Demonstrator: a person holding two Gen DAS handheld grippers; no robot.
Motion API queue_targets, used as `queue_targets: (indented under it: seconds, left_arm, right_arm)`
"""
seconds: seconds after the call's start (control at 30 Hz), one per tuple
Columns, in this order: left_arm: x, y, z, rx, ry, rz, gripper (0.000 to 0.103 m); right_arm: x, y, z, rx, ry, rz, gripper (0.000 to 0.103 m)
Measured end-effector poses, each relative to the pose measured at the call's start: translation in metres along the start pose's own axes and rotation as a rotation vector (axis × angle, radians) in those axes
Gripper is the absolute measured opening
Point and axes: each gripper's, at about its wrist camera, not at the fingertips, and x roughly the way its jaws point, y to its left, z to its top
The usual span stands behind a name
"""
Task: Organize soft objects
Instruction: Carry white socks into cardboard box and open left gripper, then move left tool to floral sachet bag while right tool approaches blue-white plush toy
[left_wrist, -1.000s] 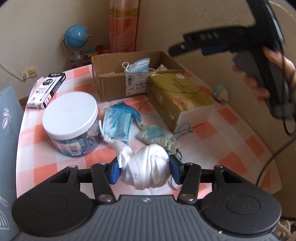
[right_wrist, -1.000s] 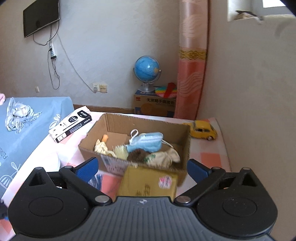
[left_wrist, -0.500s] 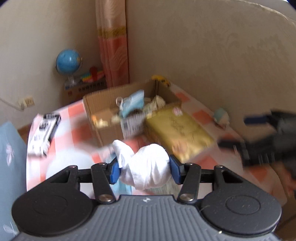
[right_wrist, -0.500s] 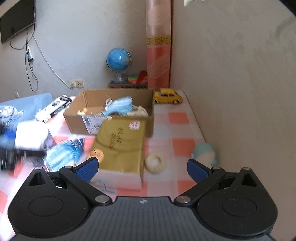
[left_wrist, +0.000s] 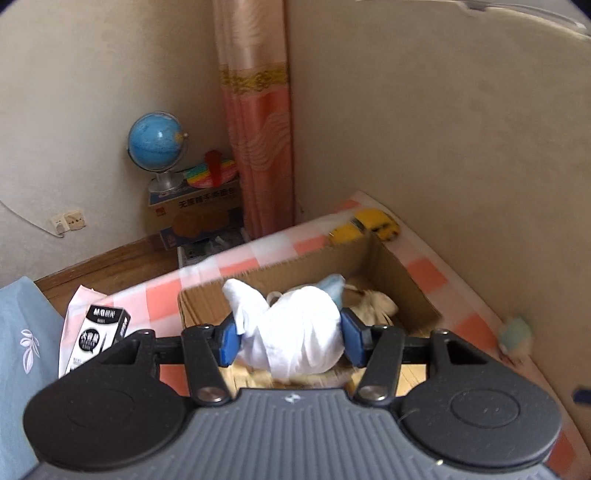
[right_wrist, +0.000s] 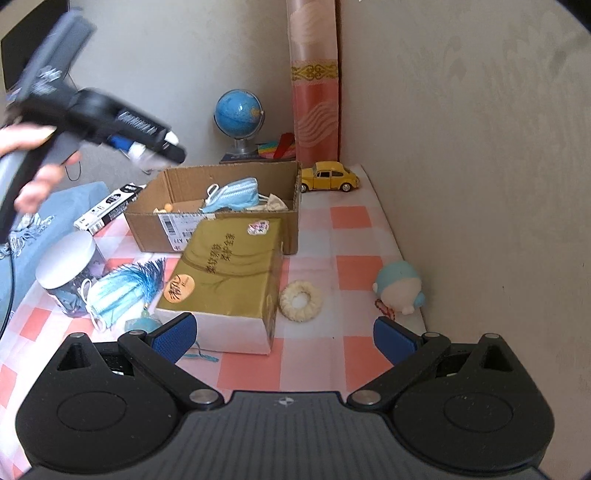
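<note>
Left gripper (left_wrist: 290, 338) clamped on white cloth bundle (left_wrist: 295, 332) above cardboard box (left_wrist: 402, 280); right gripper (right_wrist: 284, 338) spread wide, holding nothing

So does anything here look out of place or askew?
Mildly: the blue pleated face mask and blue tassel lie loose on the checked tablecloth, outside the brown cardboard box. Nothing looks spilled or damaged.

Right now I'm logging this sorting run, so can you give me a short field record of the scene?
left gripper: shut on white knotted cloth bundle, above the open brown cardboard box
right gripper: open, holds nothing
box contents: blue face mask, beige cloth bits
on checked tablecloth: gold tissue pack, cream ring scrunchie, blue-capped plush doll
</note>
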Motion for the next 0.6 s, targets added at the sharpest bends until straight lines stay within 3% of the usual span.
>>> queue_targets:
  seconds: [0.13,0.3,0.6]
  left_arm:
    - [0.023,0.001,0.009,-0.015,-0.013,0.086,0.085]
    - [0.026,0.012,0.006,-0.075,0.007,0.104,0.085]
    - [-0.018,0.003,-0.016,-0.051,0.003,0.096,0.091]
  right_arm:
    - [0.002,-0.004,-0.002,0.009,0.010,0.020,0.103]
    - [0.002,-0.008,-0.002,0.015,0.007,0.022,0.103]
    - [-0.010,-0.008,-0.002,0.038,-0.019,0.022,0.103]
